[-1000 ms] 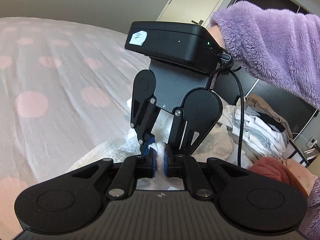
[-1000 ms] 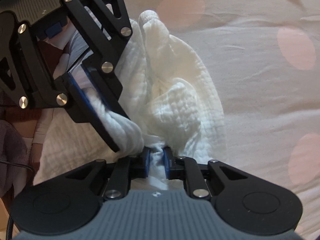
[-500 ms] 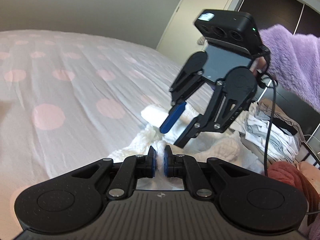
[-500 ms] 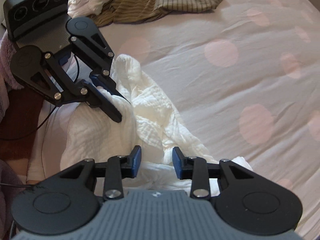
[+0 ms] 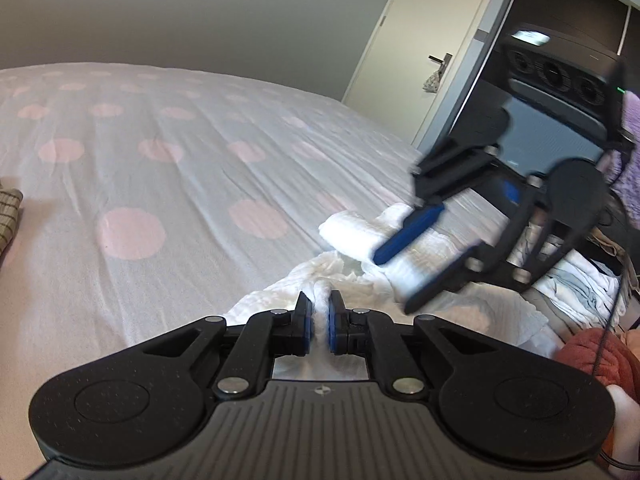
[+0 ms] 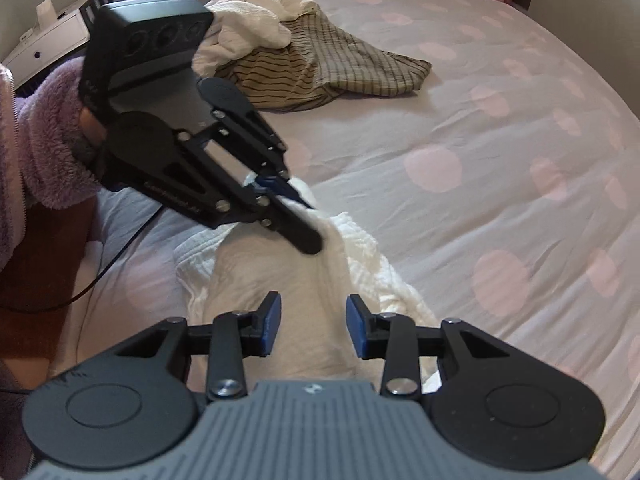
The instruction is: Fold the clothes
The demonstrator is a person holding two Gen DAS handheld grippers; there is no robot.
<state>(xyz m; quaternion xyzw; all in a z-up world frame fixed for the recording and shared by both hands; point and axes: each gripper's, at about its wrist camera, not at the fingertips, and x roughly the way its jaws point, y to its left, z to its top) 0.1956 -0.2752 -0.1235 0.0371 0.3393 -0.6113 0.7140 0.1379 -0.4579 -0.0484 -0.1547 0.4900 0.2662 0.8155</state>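
Observation:
A white textured garment (image 5: pixel 352 236) lies crumpled on the pink-dotted bedsheet (image 5: pixel 160 184). My left gripper (image 5: pixel 318 320) is shut on a fold of the white garment; it also shows in the right wrist view (image 6: pixel 298 216), pinching the cloth's upper edge. My right gripper (image 6: pixel 312 324) is open and empty, hovering over the garment (image 6: pixel 360 264). In the left wrist view it (image 5: pixel 412 264) hangs above the garment's right part with jaws apart.
A pile of striped and checked clothes with a white piece (image 6: pixel 304 52) lies at the far side of the bed. Folded clothes (image 5: pixel 580 280) and a rust-red item (image 5: pixel 596 356) lie at the right. A door (image 5: pixel 424 52) stands behind.
My right gripper let go of the white garment, opened and pulled back and up. My left gripper kept its hold on the cloth.

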